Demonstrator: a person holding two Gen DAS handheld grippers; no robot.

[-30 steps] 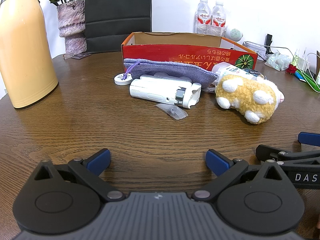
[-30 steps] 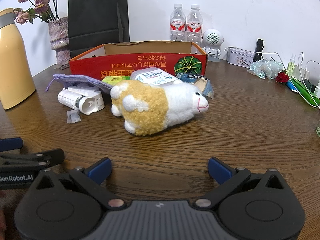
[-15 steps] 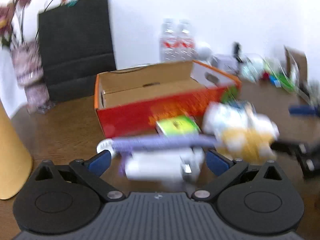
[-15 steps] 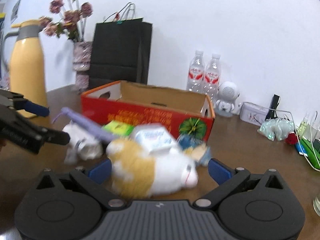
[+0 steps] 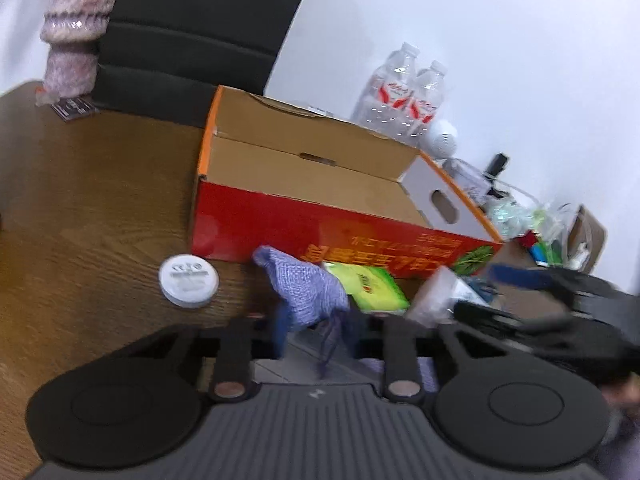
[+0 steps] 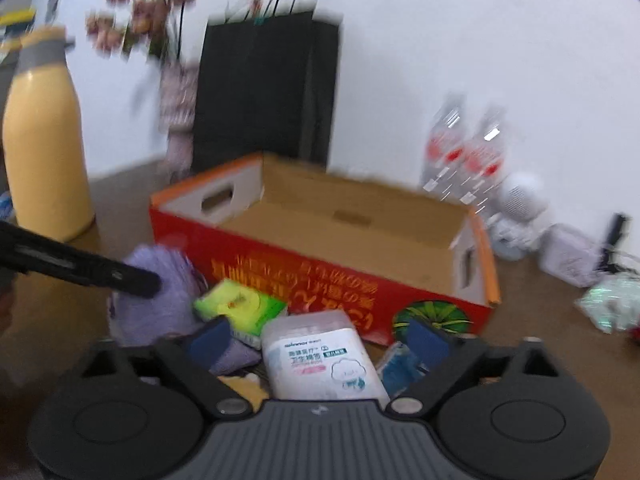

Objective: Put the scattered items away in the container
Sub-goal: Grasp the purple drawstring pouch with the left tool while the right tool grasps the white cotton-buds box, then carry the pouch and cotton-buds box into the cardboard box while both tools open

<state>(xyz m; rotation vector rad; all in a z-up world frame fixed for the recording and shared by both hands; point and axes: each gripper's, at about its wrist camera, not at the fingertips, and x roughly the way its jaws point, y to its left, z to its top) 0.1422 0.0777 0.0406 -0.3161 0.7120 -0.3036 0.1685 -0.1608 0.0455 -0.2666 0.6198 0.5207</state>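
Observation:
The open red cardboard box [image 5: 320, 216] [image 6: 304, 268] stands on the wooden table with the loose items along its front wall. My left gripper [image 5: 314, 326] is closing, and its jaws pinch the bunched purple knitted pouch [image 5: 300, 292] [image 6: 160, 308]. One of its black fingers [image 6: 100, 272] shows lying across that pouch. My right gripper [image 6: 320, 340] [image 5: 508, 296] is also closing, its blue pads either side of a white cotton-swab box [image 6: 320, 356] [image 5: 436, 296] without touching it. A yellow bit of the plush sheep [image 6: 244, 386] shows below. A green packet [image 5: 366, 286] [image 6: 240, 306] lies between the pouch and the swab box.
A round white tin [image 5: 189, 280] lies left of the pouch. A yellow flask [image 6: 44, 160], a vase of flowers [image 6: 176, 120] and a black paper bag [image 6: 264, 92] stand behind the box. Two water bottles [image 6: 464, 152], a white figure and cables crowd the right.
Both grippers have moved forward and up to the items in front of the box. The left jaws have closed onto the purple pouch. The right jaws have narrowed around the swab box.

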